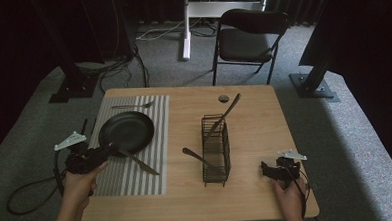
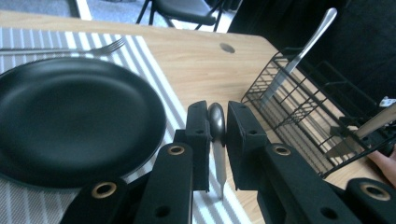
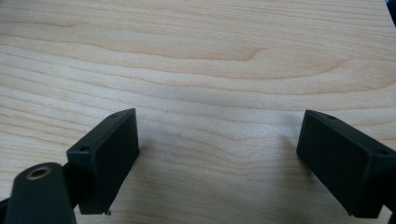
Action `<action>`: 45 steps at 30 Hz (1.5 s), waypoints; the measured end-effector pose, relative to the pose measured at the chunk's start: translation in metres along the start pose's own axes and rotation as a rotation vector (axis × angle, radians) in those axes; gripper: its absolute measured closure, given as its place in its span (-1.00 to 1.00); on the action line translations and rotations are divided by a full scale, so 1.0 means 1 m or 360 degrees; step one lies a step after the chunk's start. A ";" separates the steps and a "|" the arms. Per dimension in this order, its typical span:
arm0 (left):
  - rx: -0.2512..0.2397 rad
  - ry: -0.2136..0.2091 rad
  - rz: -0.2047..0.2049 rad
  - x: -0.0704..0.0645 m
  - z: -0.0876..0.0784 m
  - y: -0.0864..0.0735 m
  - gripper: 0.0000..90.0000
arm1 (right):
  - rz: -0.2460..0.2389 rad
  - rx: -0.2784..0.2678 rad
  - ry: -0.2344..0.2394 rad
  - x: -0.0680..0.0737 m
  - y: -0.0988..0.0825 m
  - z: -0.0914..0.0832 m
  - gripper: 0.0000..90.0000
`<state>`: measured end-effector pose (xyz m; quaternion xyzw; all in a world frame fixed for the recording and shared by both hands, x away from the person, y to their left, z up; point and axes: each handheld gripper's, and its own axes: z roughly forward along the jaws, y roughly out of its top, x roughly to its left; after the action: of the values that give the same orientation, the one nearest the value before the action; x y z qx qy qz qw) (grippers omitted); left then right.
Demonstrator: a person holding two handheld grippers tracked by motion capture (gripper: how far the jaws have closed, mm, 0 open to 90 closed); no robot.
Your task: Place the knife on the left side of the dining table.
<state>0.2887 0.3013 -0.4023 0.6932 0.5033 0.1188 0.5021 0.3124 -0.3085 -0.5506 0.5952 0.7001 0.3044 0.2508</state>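
A black plate (image 1: 127, 131) (image 2: 70, 116) sits on a striped placemat (image 1: 145, 142). My left gripper (image 1: 109, 148) (image 2: 217, 114) is at the plate's near right edge, shut on a silver knife (image 1: 141, 164) (image 2: 217, 144) whose rounded end shows between the jaws. The knife slants away over the placemat. A black wire rack (image 1: 216, 149) (image 2: 303, 116) stands mid-table with one utensil (image 1: 228, 110) (image 2: 299, 56) upright in it and another (image 1: 196, 158) (image 2: 369, 126) leaning out. My right gripper (image 1: 267, 170) (image 3: 219, 158) rests open on bare wood at the near right, with nothing between its jaws.
A fork (image 1: 133, 105) (image 2: 70, 49) lies along the placemat's far edge. A small dark disc (image 1: 223, 98) (image 2: 227, 47) sits near the table's far edge. A folding chair (image 1: 248, 38) stands beyond the table, with cables on the carpet.
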 end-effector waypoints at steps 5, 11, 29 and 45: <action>0.0003 0.0006 -0.0012 0.012 -0.010 -0.004 0.70 | -0.0001 0.0000 0.0000 0.000 0.000 0.000 -0.73; 0.0047 0.0037 -0.0060 0.024 -0.014 -0.011 0.65 | -0.0001 0.0001 -0.0001 0.000 0.000 0.000 -0.73; 0.0214 0.0127 -0.0309 0.098 -0.001 -0.067 0.38 | 0.0003 0.0001 -0.0001 0.000 0.000 0.000 -0.73; 0.0262 0.0263 -0.0328 0.120 0.025 -0.097 0.14 | 0.0002 0.0001 -0.0001 0.000 0.000 0.000 -0.73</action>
<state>0.3054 0.3840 -0.5347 0.6646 0.6194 0.0814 0.4099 0.3124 -0.3084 -0.5505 0.5959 0.6997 0.3043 0.2506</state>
